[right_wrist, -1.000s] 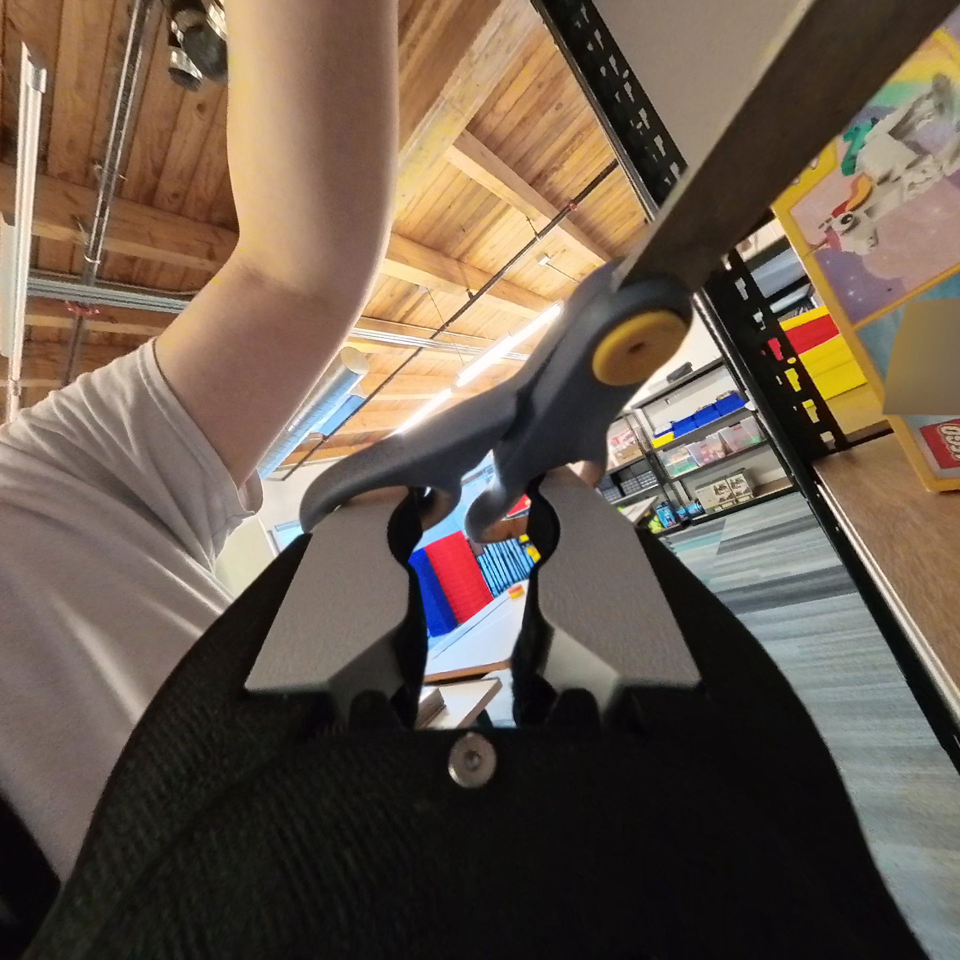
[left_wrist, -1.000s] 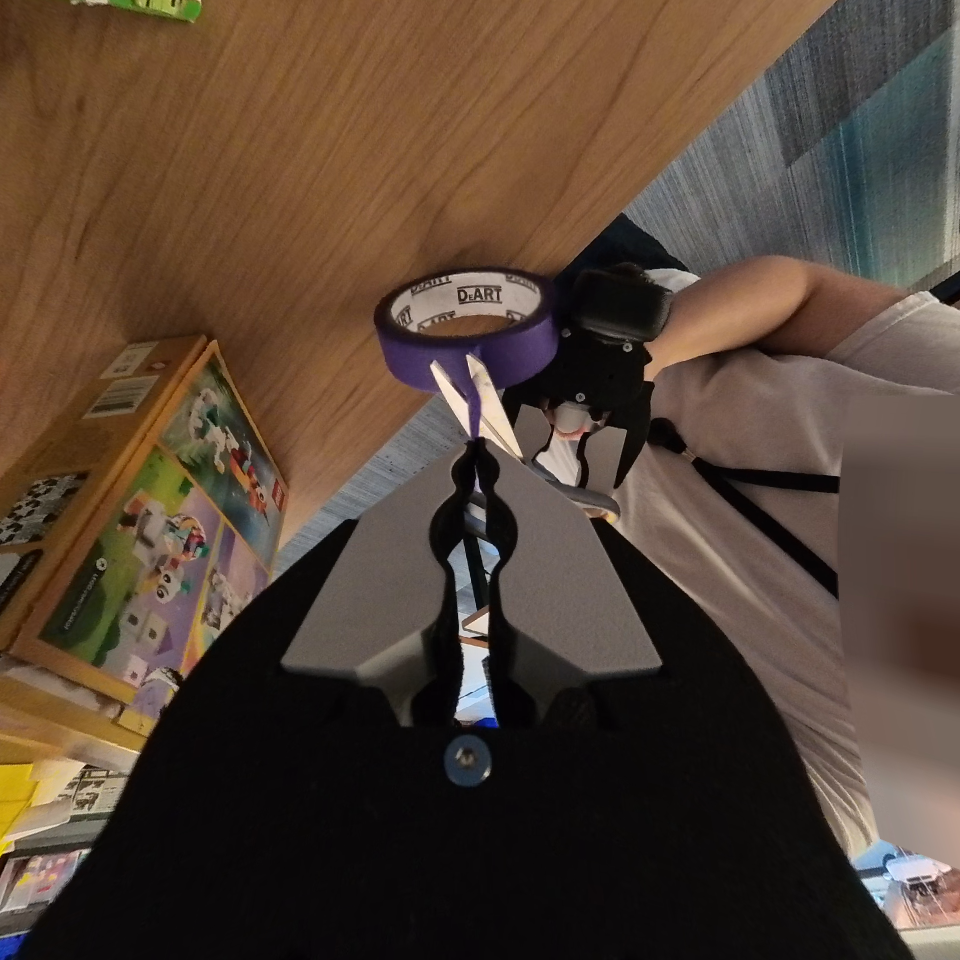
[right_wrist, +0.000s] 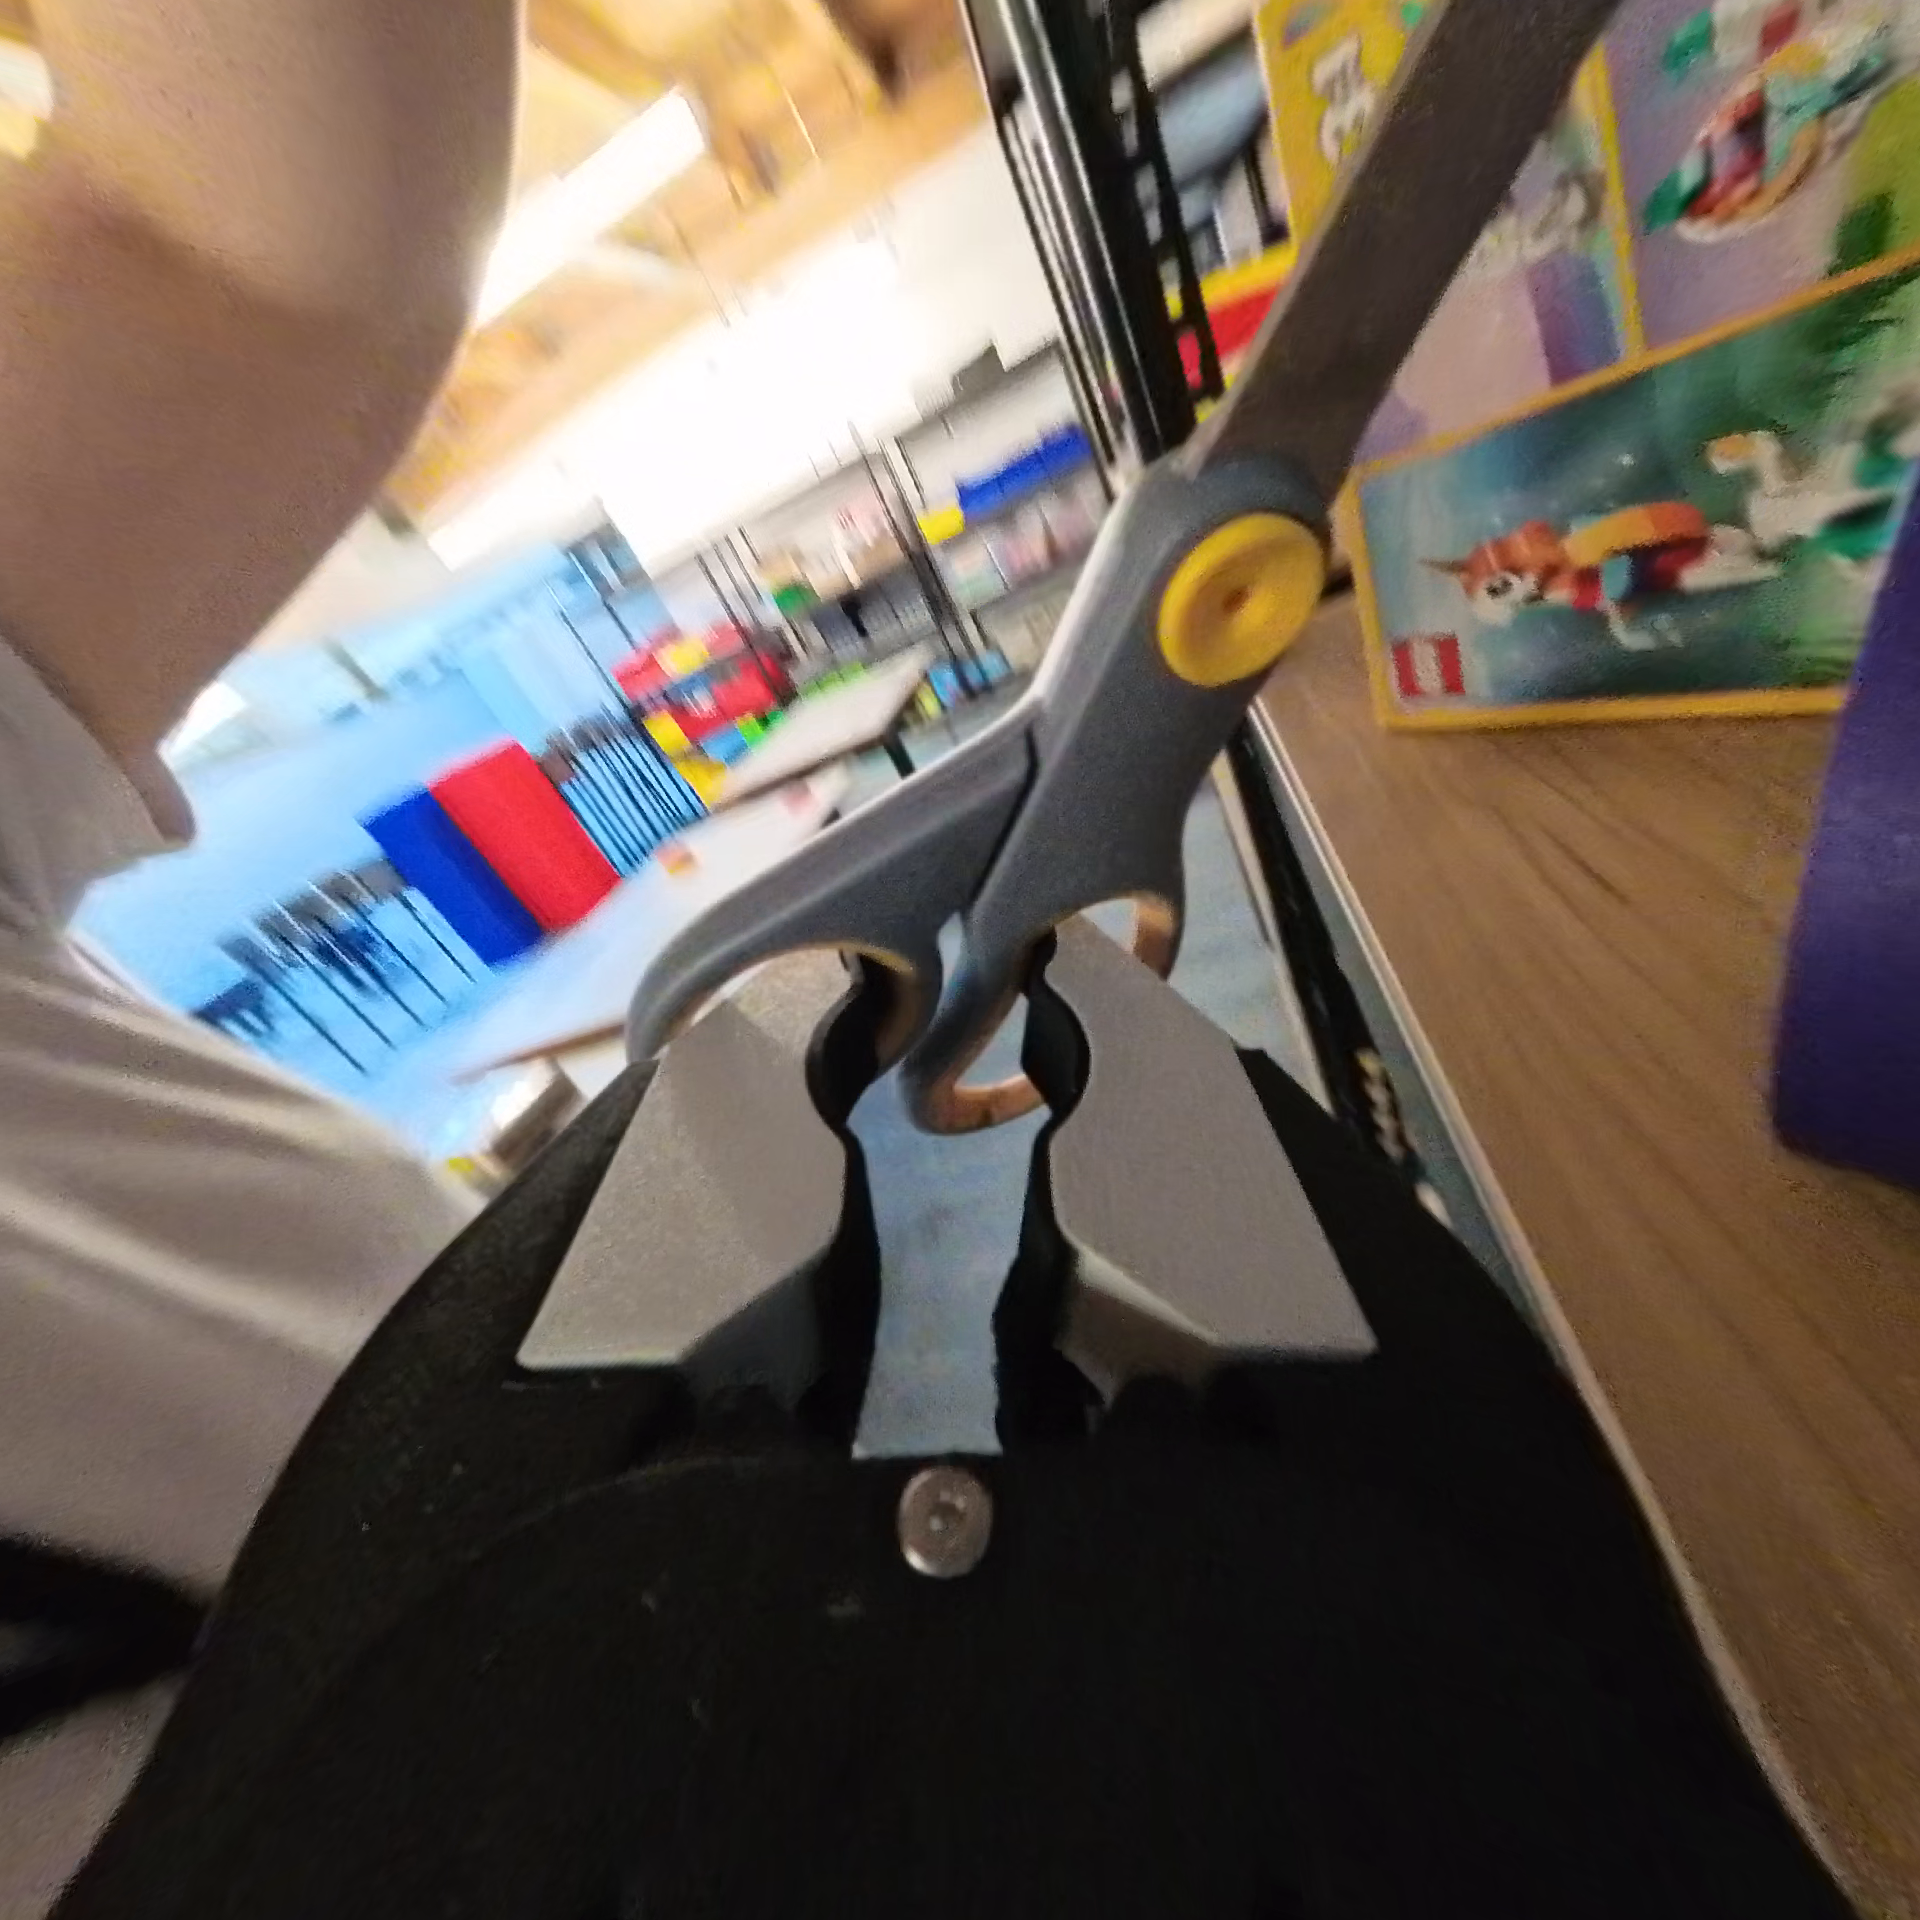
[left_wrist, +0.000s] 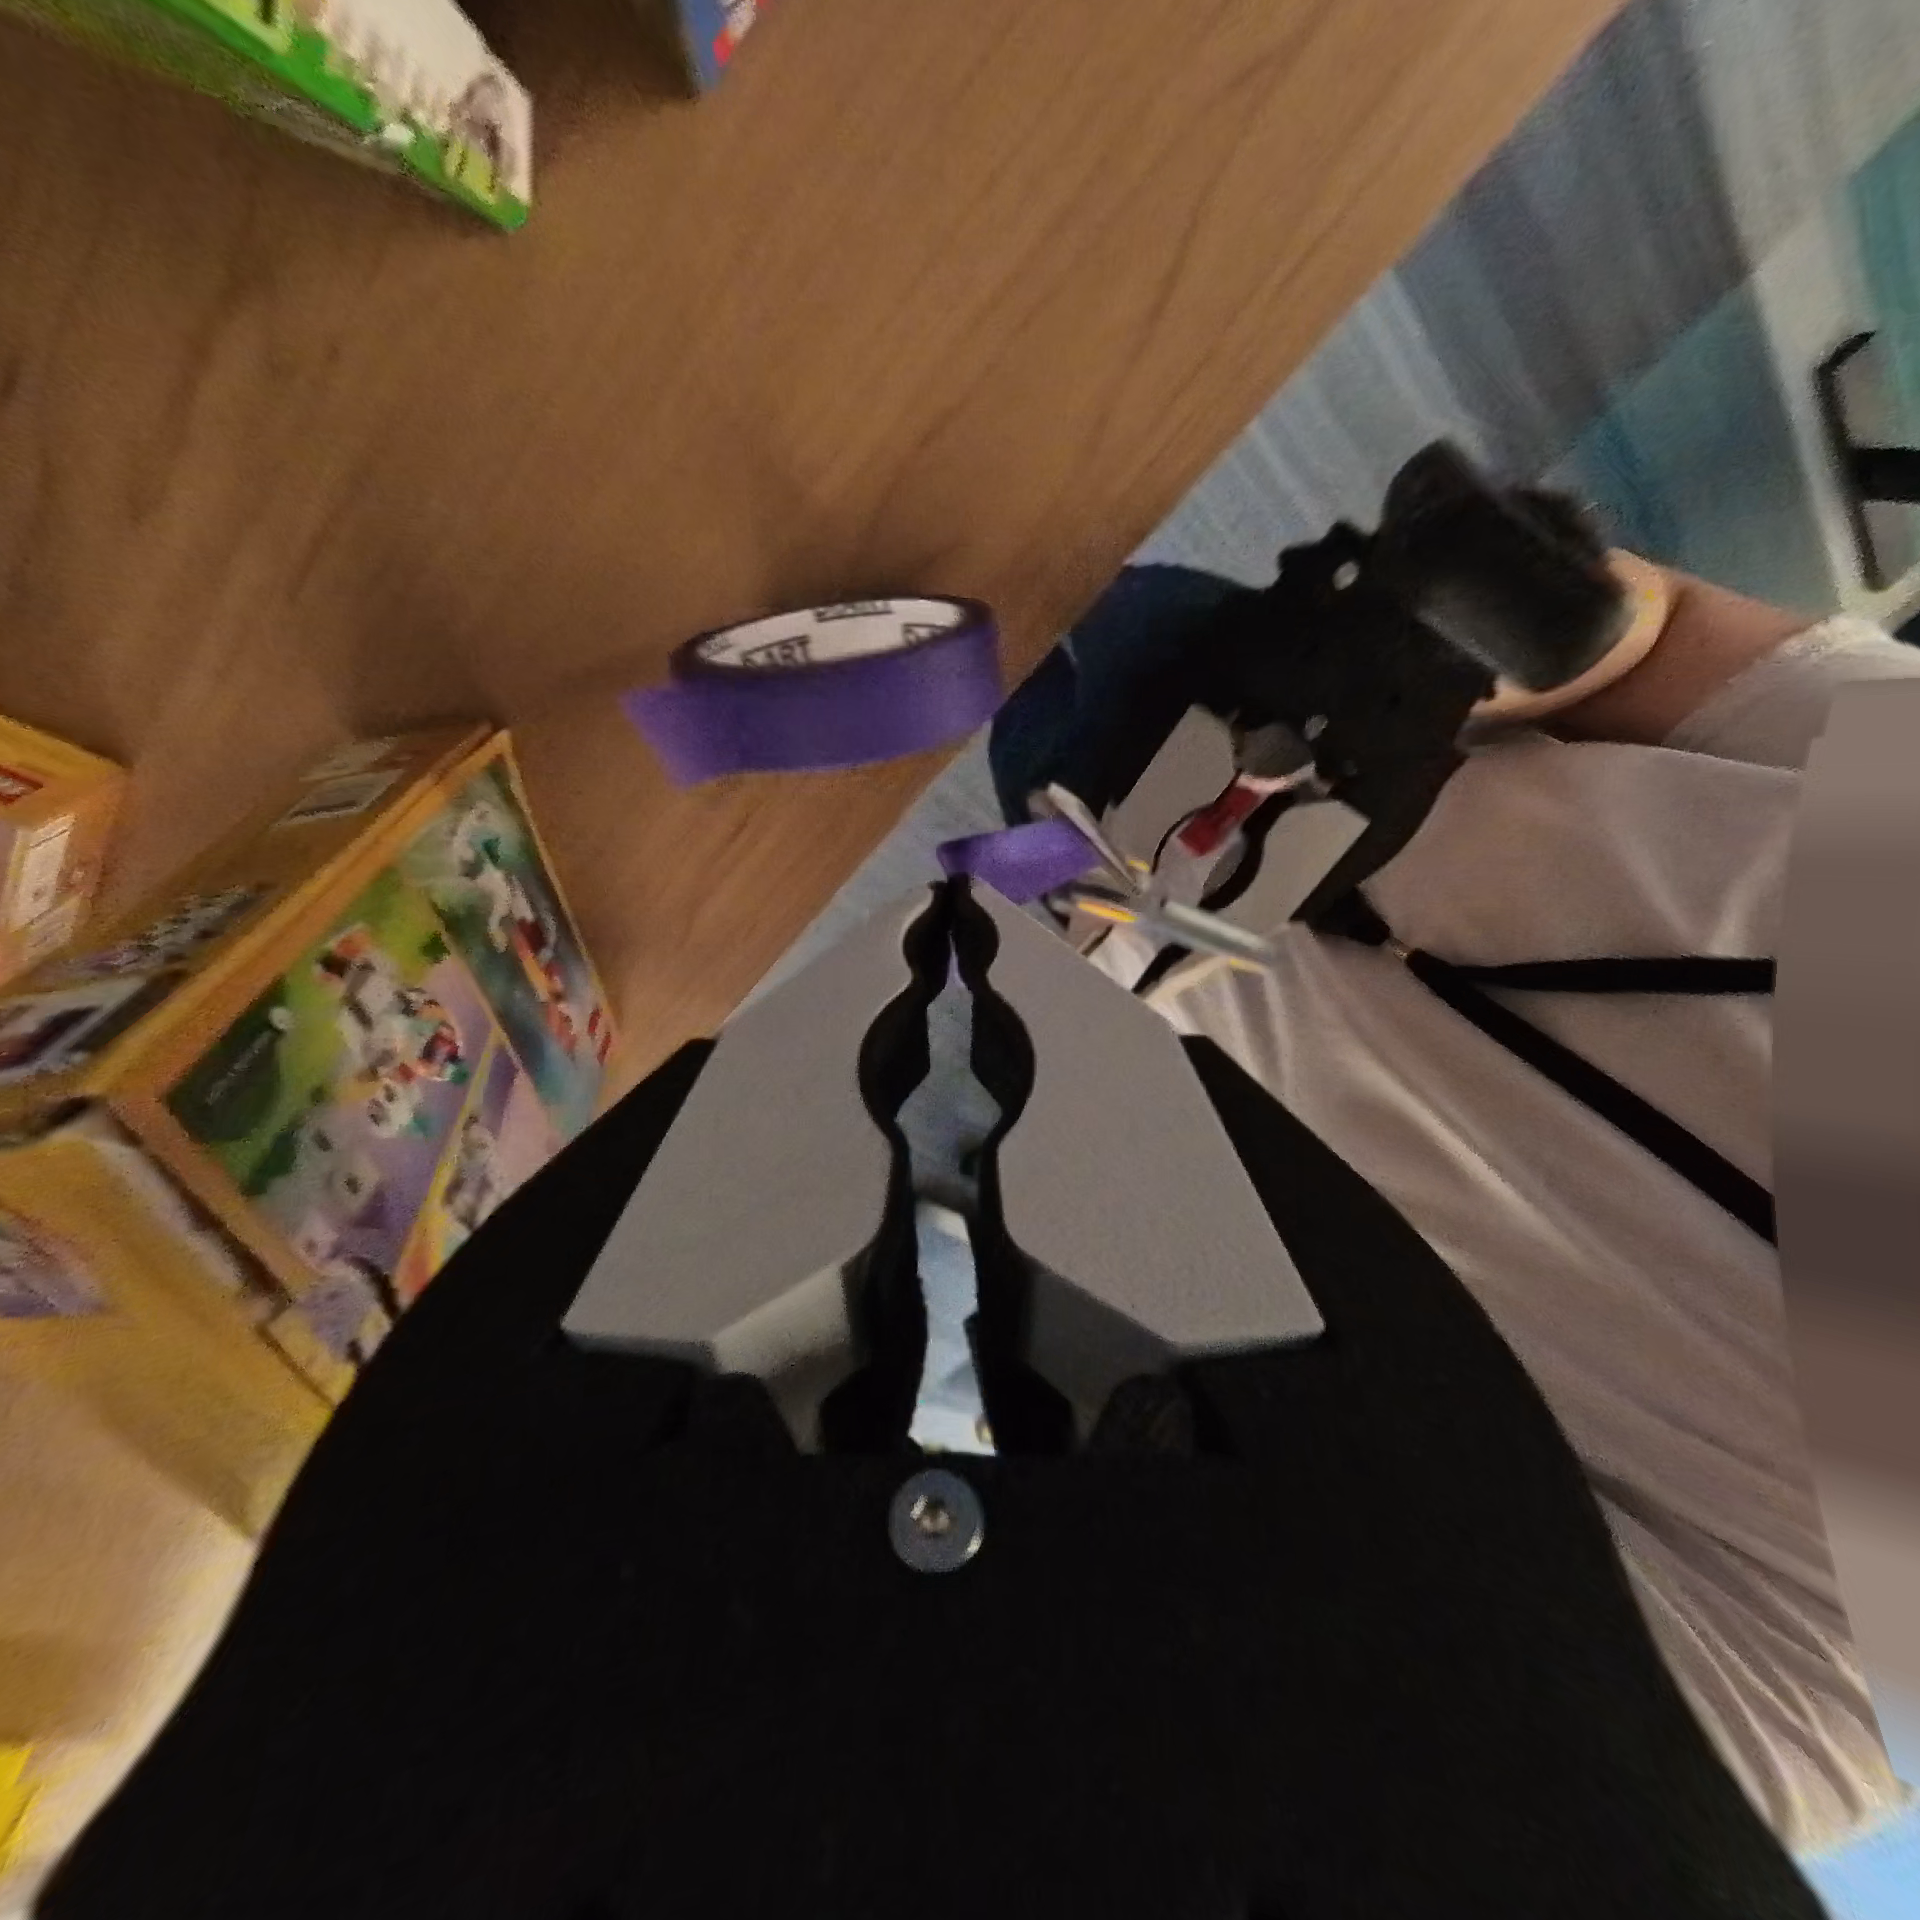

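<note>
My left gripper (left_wrist: 954, 906) is shut on a short strip of purple tape (left_wrist: 1013, 862), held off the table edge. The purple tape roll (left_wrist: 831, 675) lies on the wooden table (left_wrist: 520, 447) with a loose end hanging at its left, apart from the strip. My right gripper (right_wrist: 956, 997) is shut on the handles of grey scissors (right_wrist: 1091, 769) with a yellow pivot, blade pointing up to the right. In the left wrist view, the right gripper (left_wrist: 1247, 831) and the scissors (left_wrist: 1143, 904) are just right of the strip. The roll shows at the right edge of the right wrist view (right_wrist: 1860, 831).
Colourful toy boxes (left_wrist: 384, 1039) stand left of the roll, with a green box (left_wrist: 364, 114) farther back. They also show in the right wrist view (right_wrist: 1621, 582). A person in a white shirt (left_wrist: 1558, 1091) is at the table edge. A black shelf rack (right_wrist: 1122, 312) stands behind. About 15 cm separates my left fingertips from my right.
The tape strip between roll and left gripper has parted. The left gripper has pulled back with the short piece. The scissors have moved off to the right, away from the roll.
</note>
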{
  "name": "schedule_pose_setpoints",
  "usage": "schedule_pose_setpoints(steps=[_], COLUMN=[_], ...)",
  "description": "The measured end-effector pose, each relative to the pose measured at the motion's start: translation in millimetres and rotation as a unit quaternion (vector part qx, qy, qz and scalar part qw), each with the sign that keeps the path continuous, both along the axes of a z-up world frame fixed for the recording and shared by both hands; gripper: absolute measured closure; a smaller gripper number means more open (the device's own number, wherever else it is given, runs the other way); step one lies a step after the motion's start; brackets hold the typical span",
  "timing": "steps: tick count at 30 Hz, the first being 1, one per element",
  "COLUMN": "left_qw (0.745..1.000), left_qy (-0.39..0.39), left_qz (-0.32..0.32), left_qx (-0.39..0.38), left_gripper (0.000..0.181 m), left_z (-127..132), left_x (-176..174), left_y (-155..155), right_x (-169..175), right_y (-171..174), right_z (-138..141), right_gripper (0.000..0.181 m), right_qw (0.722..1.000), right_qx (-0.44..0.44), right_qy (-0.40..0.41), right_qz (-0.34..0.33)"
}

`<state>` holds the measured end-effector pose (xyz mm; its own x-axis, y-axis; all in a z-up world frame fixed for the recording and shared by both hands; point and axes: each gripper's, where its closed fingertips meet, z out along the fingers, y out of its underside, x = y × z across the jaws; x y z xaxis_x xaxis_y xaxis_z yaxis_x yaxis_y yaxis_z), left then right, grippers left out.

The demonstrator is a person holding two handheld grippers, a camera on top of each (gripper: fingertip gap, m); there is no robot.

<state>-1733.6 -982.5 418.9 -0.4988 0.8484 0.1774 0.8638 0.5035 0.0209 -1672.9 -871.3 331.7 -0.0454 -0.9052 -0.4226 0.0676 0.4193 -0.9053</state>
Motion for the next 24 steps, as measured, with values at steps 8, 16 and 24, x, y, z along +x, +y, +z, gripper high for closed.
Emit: schedule_pose_setpoints(steps=[8,16,24], left_qw=[0.990,0.979,0.974], left_qy=[0.111,0.172,0.174], left_qz=[-0.008,0.062,0.115], left_qx=[-0.088,-0.086,-0.091], left_gripper=[0.181,0.181,0.181], left_z=[18,3,-4], left_x=[52,107,157], left_y=[29,28,39], right_x=[-145,-246,-264], right_y=[-40,-93,-102], right_z=[-20,-72,-71], right_gripper=[0.162,0.161,0.147], right_qw=[0.916,0.725,0.672], right_qx=[-0.058,-0.112,-0.125], right_qy=[0.384,0.673,0.728], right_qz=[-0.100,-0.098,-0.050])
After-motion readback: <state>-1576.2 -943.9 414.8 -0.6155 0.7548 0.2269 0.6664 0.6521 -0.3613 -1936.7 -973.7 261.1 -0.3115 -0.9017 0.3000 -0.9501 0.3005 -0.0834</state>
